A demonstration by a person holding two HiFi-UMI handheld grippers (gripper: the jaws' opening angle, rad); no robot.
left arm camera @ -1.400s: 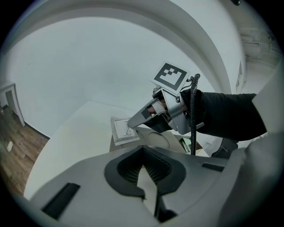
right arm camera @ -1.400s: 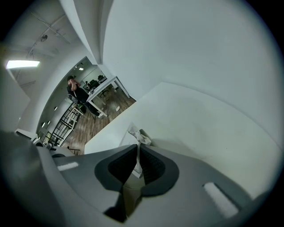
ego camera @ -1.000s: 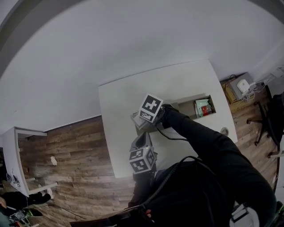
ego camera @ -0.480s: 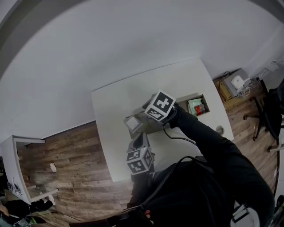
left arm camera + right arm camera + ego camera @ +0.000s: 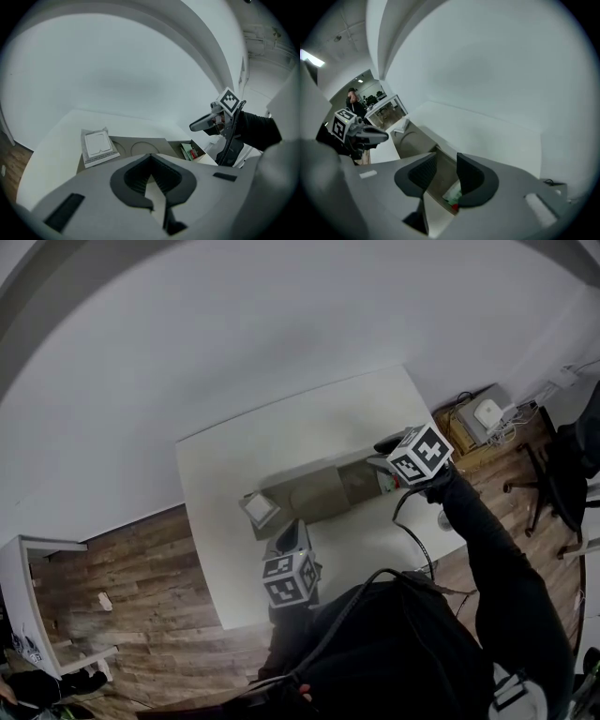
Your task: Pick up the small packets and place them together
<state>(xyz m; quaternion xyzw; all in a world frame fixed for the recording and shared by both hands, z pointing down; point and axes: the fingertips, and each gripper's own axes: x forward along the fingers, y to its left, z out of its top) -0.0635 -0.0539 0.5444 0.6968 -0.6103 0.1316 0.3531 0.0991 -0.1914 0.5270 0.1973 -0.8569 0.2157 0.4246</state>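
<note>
A white packet with a grey printed border (image 5: 260, 509) (image 5: 97, 144) lies on the left end of a flat brown cardboard sheet (image 5: 314, 491) (image 5: 140, 147) on the white table (image 5: 234, 456). At the sheet's right end is an open box (image 5: 199, 152) holding green and red packets (image 5: 188, 151) (image 5: 452, 194). My right gripper (image 5: 382, 461) (image 5: 446, 159) hovers over this box; its jaws have just been opening and stand open with nothing between them. My left gripper (image 5: 292, 536) (image 5: 150, 158) is shut and empty, near the table's front edge, short of the sheet.
The table's front edge (image 5: 281, 606) is close to my body; wooden floor (image 5: 122, 577) lies to the left. An office chair (image 5: 562, 465) and devices with cables (image 5: 487, 416) stand right of the table. A small round object (image 5: 442, 519) sits near the right edge.
The right gripper let go of the white packet on the sheet's left end and swung right to above the box. The left gripper shifted slightly.
</note>
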